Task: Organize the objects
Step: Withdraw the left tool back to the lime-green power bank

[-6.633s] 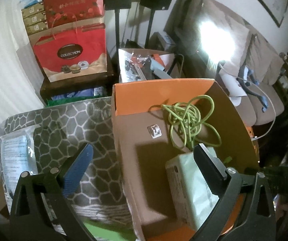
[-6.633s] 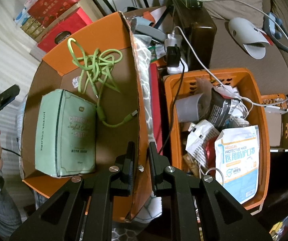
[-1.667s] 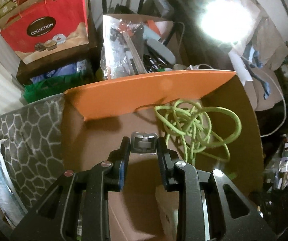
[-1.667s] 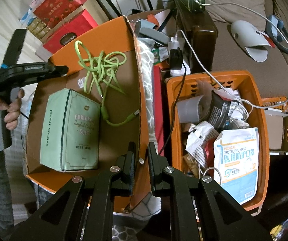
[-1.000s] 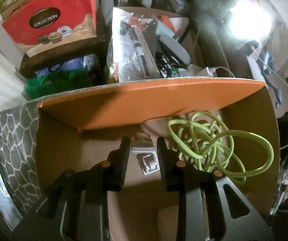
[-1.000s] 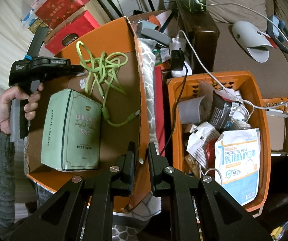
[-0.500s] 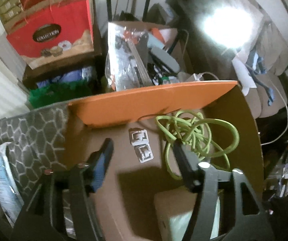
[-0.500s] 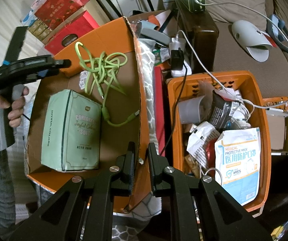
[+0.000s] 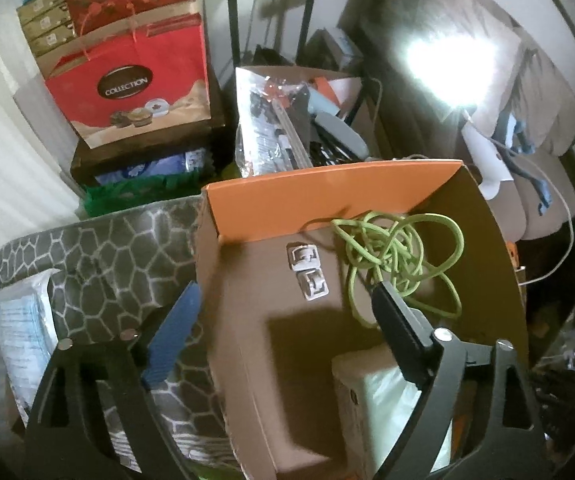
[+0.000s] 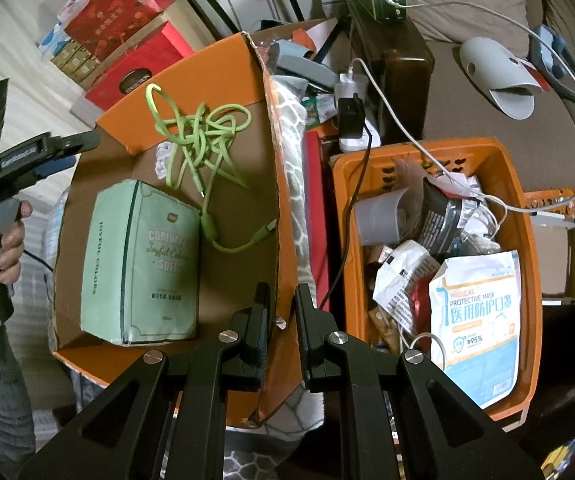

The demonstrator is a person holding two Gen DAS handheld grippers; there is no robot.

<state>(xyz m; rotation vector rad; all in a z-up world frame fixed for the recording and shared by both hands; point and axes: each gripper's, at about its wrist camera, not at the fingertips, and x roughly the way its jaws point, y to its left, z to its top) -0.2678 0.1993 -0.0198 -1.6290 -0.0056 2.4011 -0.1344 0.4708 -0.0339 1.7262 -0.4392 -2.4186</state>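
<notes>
My left gripper, fingers opening and empty above two white clips in the cardboard box, must next fetch from the orange basket; my right gripper stays clenched on the box wall.

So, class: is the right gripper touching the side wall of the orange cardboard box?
Touching. The right wrist view shows the right gripper closed on the orange cardboard box, its wall edge pinched between both fingers.
</notes>
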